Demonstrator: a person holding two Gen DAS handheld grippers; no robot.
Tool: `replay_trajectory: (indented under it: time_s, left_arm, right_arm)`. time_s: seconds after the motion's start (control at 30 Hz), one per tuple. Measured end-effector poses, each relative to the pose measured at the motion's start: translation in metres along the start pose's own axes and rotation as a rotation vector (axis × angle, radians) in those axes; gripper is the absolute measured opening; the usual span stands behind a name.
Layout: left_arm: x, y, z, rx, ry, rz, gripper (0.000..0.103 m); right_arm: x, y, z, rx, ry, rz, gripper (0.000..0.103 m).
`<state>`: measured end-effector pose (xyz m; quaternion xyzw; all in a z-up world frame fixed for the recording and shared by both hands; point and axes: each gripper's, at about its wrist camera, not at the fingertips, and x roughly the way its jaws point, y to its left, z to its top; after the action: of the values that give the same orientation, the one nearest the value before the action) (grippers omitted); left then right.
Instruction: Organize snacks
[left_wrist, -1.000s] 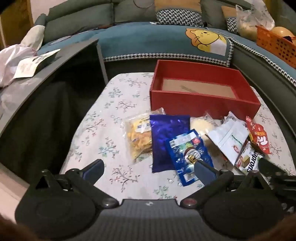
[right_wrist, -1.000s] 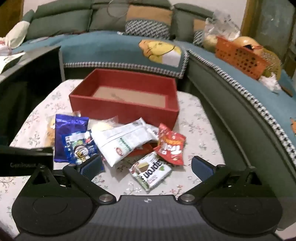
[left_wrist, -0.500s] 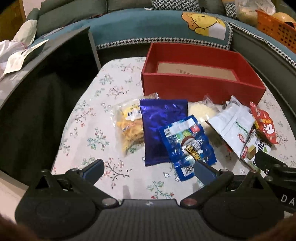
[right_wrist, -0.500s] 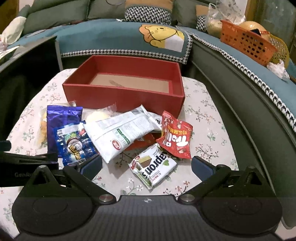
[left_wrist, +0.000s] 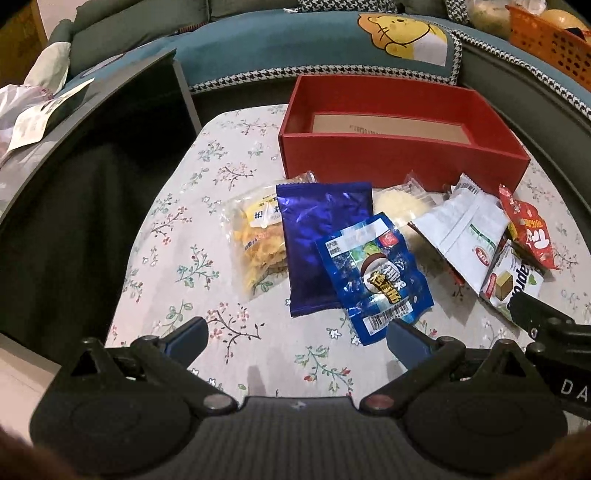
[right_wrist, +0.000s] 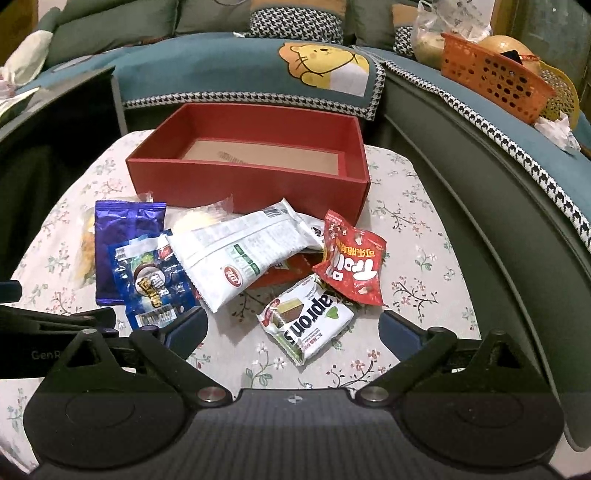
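An open red box (left_wrist: 402, 158) (right_wrist: 251, 184) stands on the floral tablecloth, with only its cardboard floor showing inside. In front of it lies a heap of snack packs: a clear bag of yellow crisps (left_wrist: 255, 240), a purple foil pack (left_wrist: 321, 240) (right_wrist: 122, 236), a blue pack (left_wrist: 373, 280) (right_wrist: 155, 280), a white pack (left_wrist: 465, 236) (right_wrist: 240, 251), a red pack (left_wrist: 528, 229) (right_wrist: 354, 262) and a green-and-white wafer pack (left_wrist: 509, 284) (right_wrist: 306, 321). My left gripper (left_wrist: 295, 338) is open just short of the blue pack. My right gripper (right_wrist: 293, 328) is open, its fingers either side of the wafer pack.
A dark side table (left_wrist: 92, 122) with papers stands to the left. A sofa with a bear-print cover (right_wrist: 325, 70) wraps the back and right side, carrying an orange basket (right_wrist: 491, 81). The right gripper's body (left_wrist: 546, 325) shows at the lower right of the left wrist view.
Both grippers have moved forward and down towards the snack heap, which looks larger now. The packs themselves have not shifted. Both stay open.
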<state>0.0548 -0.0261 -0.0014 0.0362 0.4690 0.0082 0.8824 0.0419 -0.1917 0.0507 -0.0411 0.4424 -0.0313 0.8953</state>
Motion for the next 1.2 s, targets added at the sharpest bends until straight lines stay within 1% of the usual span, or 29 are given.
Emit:
replay_trajectory:
  time_s: [0.23,0.53,0.8,0.97,1.2]
  left_arm:
    - [-0.0003,-0.0014,-0.0005,0.008,0.004,0.005,0.103]
    - [-0.0013,-0.0043,-0.0012,0.029,-0.003,0.017,0.103]
    - [-0.0024,-0.0075,-0.0018,0.048,-0.007,0.027,0.103]
    - [-0.0018,-0.0072,-0.0024,0.053,-0.003,0.024,0.103]
    - [0.0008,-0.0087,-0.0025,0.062,0.005,0.012,0.103]
  right_arm:
    - [-0.0016,0.0011,-0.0006,-0.008,0.000,0.016,0.095]
    - [-0.0012,0.0012,-0.0017,-0.010,0.006,0.024,0.093]
    - [-0.0018,0.0021,-0.0034,-0.014,0.014,0.042,0.087]
    - [-0.0017,0.0027,-0.0038,-0.018,0.018,0.052,0.084]
    - [-0.0001,0.0022,-0.0041,-0.016,0.033,0.067,0.081]
